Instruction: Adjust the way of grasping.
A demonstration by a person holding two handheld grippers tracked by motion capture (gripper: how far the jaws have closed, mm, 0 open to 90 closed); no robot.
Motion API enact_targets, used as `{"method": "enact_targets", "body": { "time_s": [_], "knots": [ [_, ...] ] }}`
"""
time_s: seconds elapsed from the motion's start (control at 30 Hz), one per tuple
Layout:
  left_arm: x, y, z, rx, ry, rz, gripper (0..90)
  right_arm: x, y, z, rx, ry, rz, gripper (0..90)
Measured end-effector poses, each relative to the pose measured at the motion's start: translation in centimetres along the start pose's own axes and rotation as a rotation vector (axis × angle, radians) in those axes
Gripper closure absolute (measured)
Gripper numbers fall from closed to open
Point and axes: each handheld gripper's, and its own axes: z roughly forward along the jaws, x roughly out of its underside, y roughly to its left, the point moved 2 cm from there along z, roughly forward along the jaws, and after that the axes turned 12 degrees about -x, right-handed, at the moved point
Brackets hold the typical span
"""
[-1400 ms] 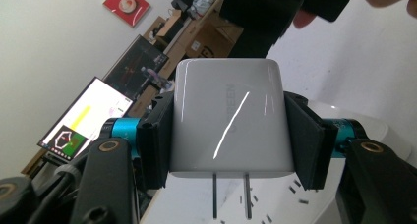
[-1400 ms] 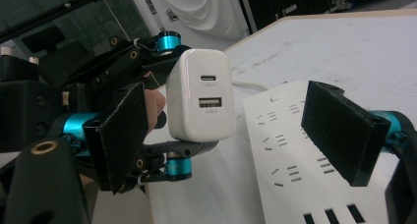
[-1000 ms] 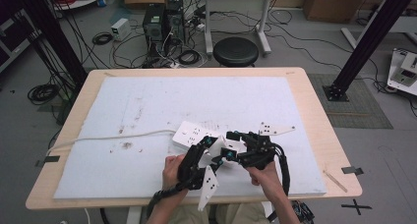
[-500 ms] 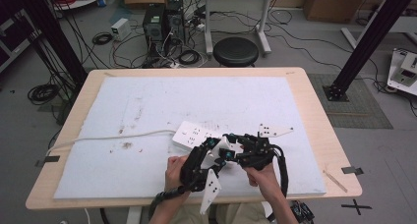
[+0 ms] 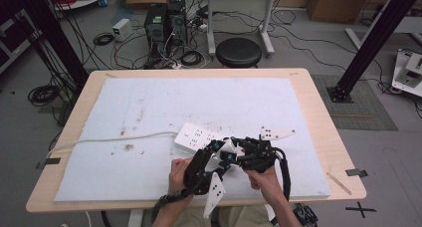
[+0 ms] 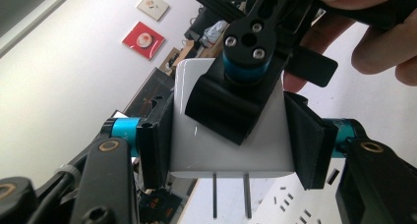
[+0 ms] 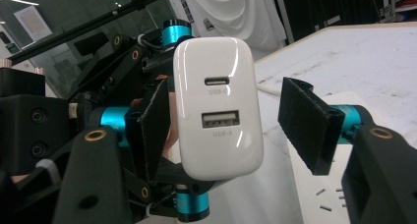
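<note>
While tilted upward, left gripper [image 6: 231, 135] clamps white charger [image 6: 228, 145].

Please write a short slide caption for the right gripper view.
White USB charger held between two hand-held grippers above the table.

— State of my left gripper [image 5: 217, 155]?
— Fingers [image 6: 156, 140] clamped on both sides of a white charger [image 6: 231, 135].
— Right gripper [image 5: 234, 155]?
— Fingers [image 7: 307, 123] parted, tips meeting my left's.
</note>
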Motion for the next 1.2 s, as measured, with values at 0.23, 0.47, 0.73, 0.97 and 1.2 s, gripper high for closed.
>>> {"method": "enact_targets", "body": {
  "time_s": [0.23, 0.47, 0.73, 0.97, 1.2],
  "knots": [
    [-0.11, -0.09, 0.01, 0.001, -0.005, 0.0, 42.4, 0.06, 0.05, -0.15, -0.014, -0.008, -0.008, 45.7],
    [-0.04, -0.13, 0.04, 0.002, -0.001, 0.0, 42.4, 0.05, 0.01, -0.13, -0.025, -0.006, -0.016, 50.5],
    [-0.01, -0.12, 0.17, 0.004, 0.003, 0.001, 42.4, 0.09, 0.04, -0.15, -0.033, -0.001, -0.012, 55.5],
    [0.03, -0.14, 0.18, 0.013, 0.005, -0.002, 42.4, 0.12, 0.13, -0.24, -0.032, 0.004, -0.027, 60.4],
    [0.08, -0.18, 0.24, 0.026, 0.006, -0.001, 42.4, 0.16, 0.07, -0.35, -0.031, 0.015, -0.012, 62.2]
  ]
}}
